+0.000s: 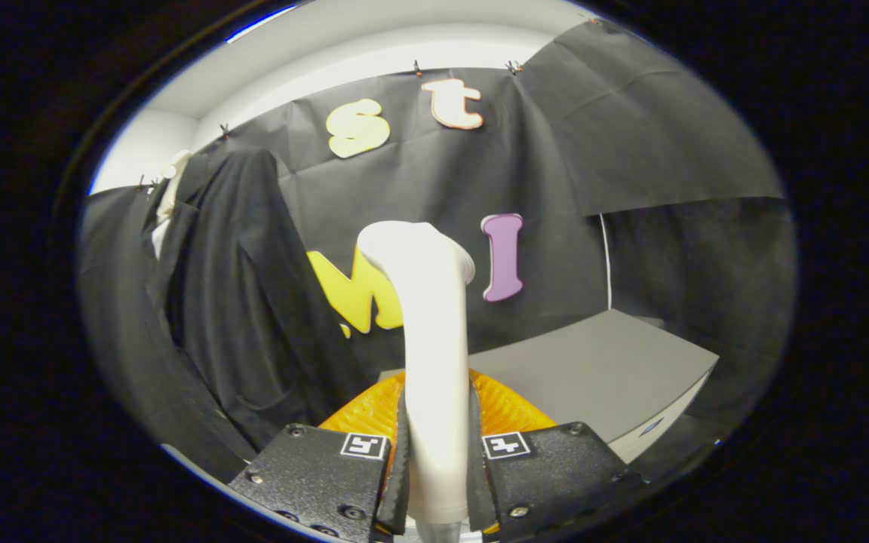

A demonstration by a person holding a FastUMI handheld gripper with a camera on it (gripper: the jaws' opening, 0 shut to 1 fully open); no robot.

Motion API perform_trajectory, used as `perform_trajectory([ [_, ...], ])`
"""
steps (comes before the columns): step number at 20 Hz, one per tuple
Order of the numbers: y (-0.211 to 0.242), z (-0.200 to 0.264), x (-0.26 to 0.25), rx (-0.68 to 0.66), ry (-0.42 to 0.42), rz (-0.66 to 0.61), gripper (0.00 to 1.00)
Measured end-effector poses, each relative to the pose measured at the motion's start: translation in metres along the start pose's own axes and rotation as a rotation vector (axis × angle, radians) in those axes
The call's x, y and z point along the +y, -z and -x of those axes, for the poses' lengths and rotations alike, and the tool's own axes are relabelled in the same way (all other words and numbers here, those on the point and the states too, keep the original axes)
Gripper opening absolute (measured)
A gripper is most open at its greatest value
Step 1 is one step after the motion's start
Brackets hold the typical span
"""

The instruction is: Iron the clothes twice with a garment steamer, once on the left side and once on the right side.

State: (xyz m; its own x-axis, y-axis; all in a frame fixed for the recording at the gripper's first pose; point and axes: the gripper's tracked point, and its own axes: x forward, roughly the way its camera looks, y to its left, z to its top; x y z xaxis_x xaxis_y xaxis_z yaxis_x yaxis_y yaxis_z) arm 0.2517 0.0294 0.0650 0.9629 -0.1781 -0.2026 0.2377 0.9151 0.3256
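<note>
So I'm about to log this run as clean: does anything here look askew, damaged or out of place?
Nothing stands out. The hand-held gripper is shut on the white steamer, which stands upright between its fingers. The dark garment hangs beyond them to one side, apart from the steamer, with no visible damage.

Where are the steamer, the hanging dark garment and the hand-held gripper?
steamer [434, 332]: gripper view, mid handle, clamped between both fingers.
dark garment [246, 302]: gripper view, front panel.
hand-held gripper [438, 452]: gripper view, midway between fingertips.
</note>
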Motion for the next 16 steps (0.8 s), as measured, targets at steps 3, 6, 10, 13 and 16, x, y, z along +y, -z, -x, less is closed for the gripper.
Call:
perform_trajectory([
  [3,-0.006,0.011,0.029,-0.027,-0.017,0.038,0.33],
  [6,-0.016,0.021,0.058,-0.077,-0.034,0.061,0.33],
  [10,-0.045,0.04,0.094,-0.204,-0.038,0.069,0.33],
  [13,-0.07,0.053,0.122,-0.322,-0.024,0.113,0.33],
  [16,-0.085,0.057,0.152,-0.395,-0.026,0.137,0.33],
])
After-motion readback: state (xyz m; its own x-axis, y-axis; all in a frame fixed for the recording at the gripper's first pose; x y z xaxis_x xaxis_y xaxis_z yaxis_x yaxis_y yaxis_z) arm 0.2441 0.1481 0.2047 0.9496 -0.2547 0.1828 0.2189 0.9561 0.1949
